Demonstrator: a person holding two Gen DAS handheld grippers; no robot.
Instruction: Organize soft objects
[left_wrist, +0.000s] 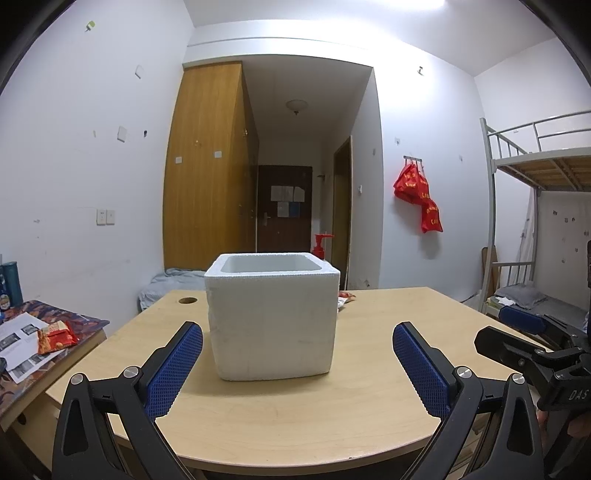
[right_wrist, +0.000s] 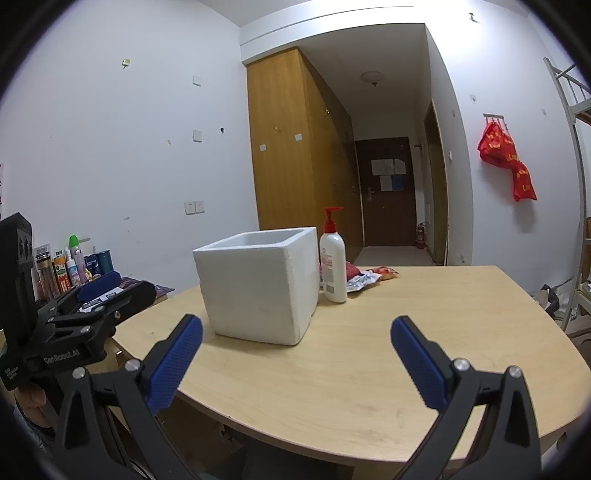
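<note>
White foam box (right_wrist: 258, 284) is standing open-topped on the wooden table (right_wrist: 424, 332); its inside is hiding from both views, so whether anything is lying in it cannot be told. Soft snack packets (right_wrist: 369, 277) are lying on the table behind the box, just beside the pump bottle (right_wrist: 333, 264); another red packet (left_wrist: 56, 336) is resting on papers on the side desk. So some soft items are sitting outside the box, and sorting looks unfinished, by my judgement. Left gripper (left_wrist: 297, 363) is hovering before the box, tongs spread wide, gripping nothing; right gripper (right_wrist: 295, 360) is hanging likewise, tongs apart and empty, facing the table's near part.
</note>
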